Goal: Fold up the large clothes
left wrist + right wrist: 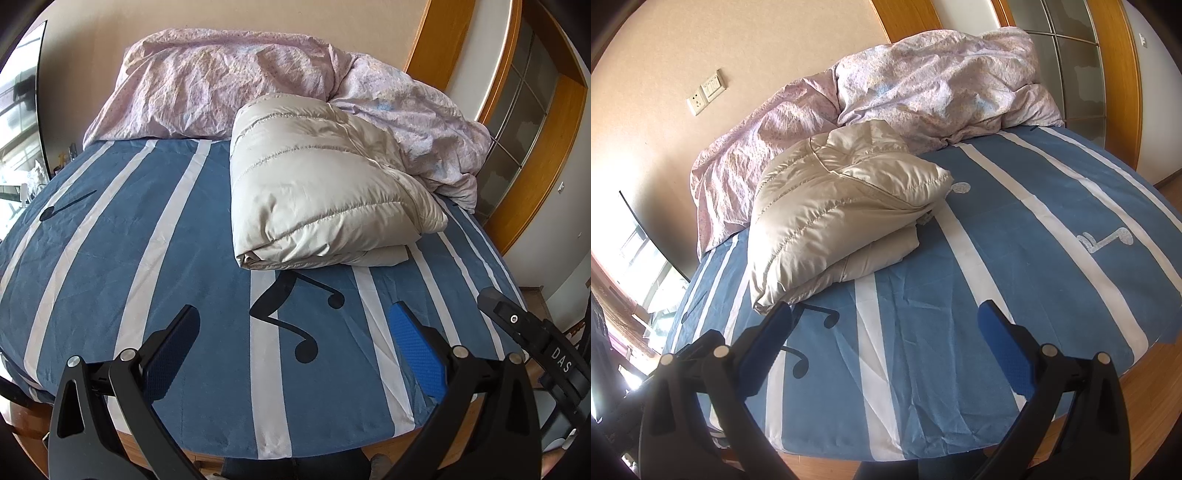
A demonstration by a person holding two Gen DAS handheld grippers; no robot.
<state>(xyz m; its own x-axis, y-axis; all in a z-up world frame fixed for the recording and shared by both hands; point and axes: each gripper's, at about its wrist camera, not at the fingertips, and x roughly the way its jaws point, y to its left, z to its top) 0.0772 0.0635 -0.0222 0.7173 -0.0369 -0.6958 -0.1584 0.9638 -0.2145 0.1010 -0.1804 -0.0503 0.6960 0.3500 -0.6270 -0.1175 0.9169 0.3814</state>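
A beige quilted down jacket [317,184] lies folded into a thick bundle on the blue striped bed sheet [147,258], toward the far right of the bed. It also shows in the right wrist view [834,210], left of centre. My left gripper [295,332] is open and empty, held above the near part of the bed, short of the jacket. My right gripper [886,328] is open and empty too, over the sheet [960,295]; its left finger [768,339] is near the jacket's near corner. Part of the right gripper's body [535,343] shows in the left wrist view.
A crumpled pink floral duvet [229,81] is piled along the wall at the head of the bed, also in the right wrist view [923,85]. A wooden-framed glass door [524,110] stands on the right. A window [18,110] is at the left. Wooden floor [1167,354] borders the bed.
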